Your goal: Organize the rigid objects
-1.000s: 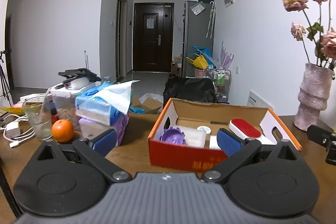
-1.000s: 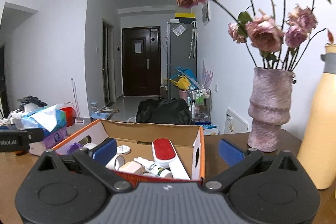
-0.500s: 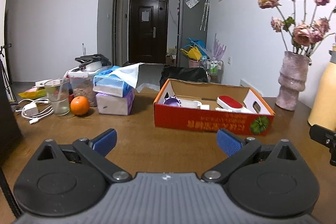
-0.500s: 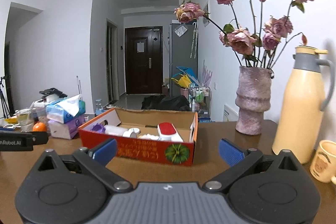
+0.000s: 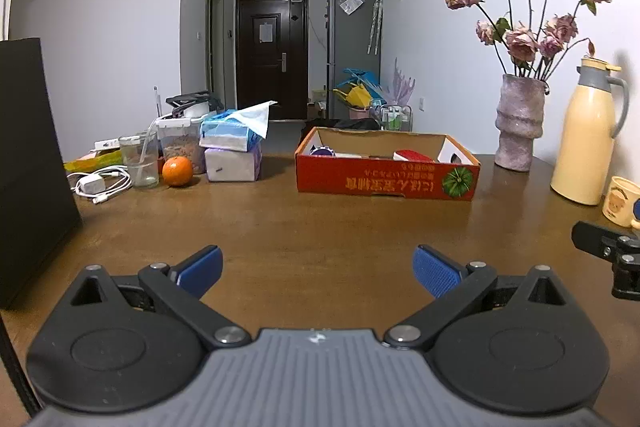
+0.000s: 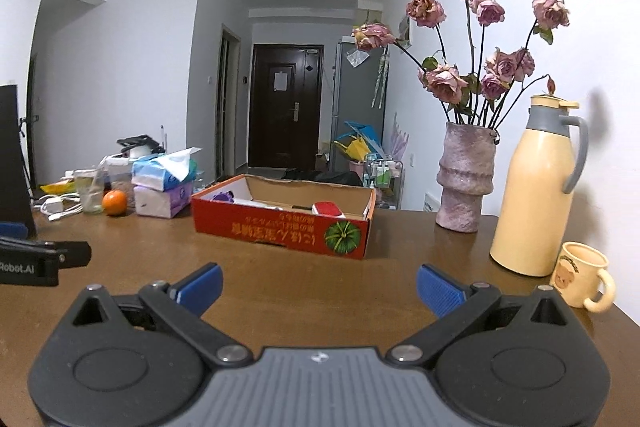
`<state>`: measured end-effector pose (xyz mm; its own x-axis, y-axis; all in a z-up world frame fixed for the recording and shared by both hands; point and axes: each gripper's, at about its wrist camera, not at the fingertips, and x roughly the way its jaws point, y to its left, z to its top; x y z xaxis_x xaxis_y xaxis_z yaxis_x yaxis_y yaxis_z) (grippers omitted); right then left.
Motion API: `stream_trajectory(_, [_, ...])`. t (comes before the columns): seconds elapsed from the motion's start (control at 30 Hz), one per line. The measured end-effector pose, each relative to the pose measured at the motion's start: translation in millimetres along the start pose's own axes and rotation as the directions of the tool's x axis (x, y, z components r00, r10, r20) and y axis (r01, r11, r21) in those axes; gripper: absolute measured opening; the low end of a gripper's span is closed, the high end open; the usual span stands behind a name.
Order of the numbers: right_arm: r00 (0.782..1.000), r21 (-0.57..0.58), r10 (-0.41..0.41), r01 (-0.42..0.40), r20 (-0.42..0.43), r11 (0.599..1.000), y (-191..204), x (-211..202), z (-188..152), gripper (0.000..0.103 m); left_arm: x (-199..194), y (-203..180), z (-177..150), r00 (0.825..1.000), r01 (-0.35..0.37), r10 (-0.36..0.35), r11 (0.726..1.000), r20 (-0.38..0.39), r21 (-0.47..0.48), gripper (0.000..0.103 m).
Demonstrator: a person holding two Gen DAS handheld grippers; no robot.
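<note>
A red cardboard box (image 5: 384,179) stands on the brown table (image 5: 320,227), well ahead of both grippers; it also shows in the right wrist view (image 6: 280,231). Inside it I see a red-topped object (image 5: 414,155), a purple object (image 5: 322,151) and white items, mostly hidden by the box wall. My left gripper (image 5: 318,269) is open and empty, low over the table. My right gripper (image 6: 318,289) is open and empty, to the right of the left one.
Left of the box are tissue packs (image 5: 232,151), an orange (image 5: 177,171), a glass (image 5: 140,163) and a white charger cable (image 5: 100,183). A black panel (image 5: 32,163) stands at far left. Right are a flower vase (image 6: 466,179), cream thermos (image 6: 536,187) and mug (image 6: 580,279).
Both grippers have pulled back from the box toward the near side of the table. The box now looks smaller and farther away. Both stay open and empty.
</note>
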<state>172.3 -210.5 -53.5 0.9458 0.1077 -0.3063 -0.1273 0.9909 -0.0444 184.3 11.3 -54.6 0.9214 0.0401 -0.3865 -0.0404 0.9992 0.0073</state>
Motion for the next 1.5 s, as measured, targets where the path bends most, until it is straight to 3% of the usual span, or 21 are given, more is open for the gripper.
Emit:
stream_trajectory(0.57, [1.000,-0.014,0.004,-0.004,0.013,1.000,8.0,-37.9,-10.6,0.103,-29.5,11.7,-15.2,1.000,-0.016,0.016,1.000,0.003,-0.021,0.103])
stream_trajectory(1.5, [1.000,-0.020,0.008,-0.007,0.009,1.000,11.0,-37.8,-11.0,0.103,-30.8,13.0,-15.2,1.000,-0.013,0.013,1.000,0.004,-0.021,0.103])
